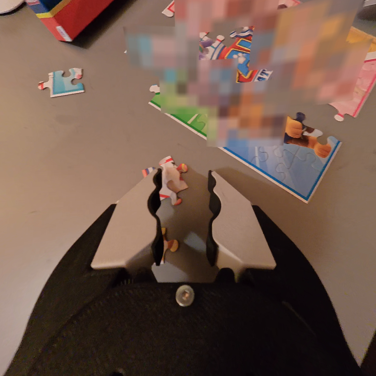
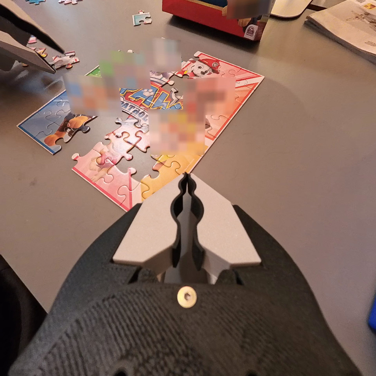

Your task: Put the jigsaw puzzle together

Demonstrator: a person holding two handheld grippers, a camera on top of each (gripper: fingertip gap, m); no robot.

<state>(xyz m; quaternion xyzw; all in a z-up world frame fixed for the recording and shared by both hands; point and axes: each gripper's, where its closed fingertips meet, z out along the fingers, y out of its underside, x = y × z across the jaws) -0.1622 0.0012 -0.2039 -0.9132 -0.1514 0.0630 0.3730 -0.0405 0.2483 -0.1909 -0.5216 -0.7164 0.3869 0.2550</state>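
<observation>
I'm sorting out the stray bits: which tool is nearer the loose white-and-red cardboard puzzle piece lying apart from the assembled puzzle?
Left. The left tool hangs open right over the loose white-and-red cardboard puzzle piece, which lies beside its left finger. The right tool is shut at the assembled puzzle's yellow corner, well away.

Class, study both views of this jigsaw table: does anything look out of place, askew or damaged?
Nothing is damaged. The jigsaw has gaps inside it, and loose pieces lie apart: a turquoise piece alone, and a white-and-red piece between the open left tongs, beside one finger.

Both wrist cameras look steeply down, close over the table (image 1: 61,142) — sharing the half-built puzzle (image 2: 126,183) from opposite corners.
</observation>
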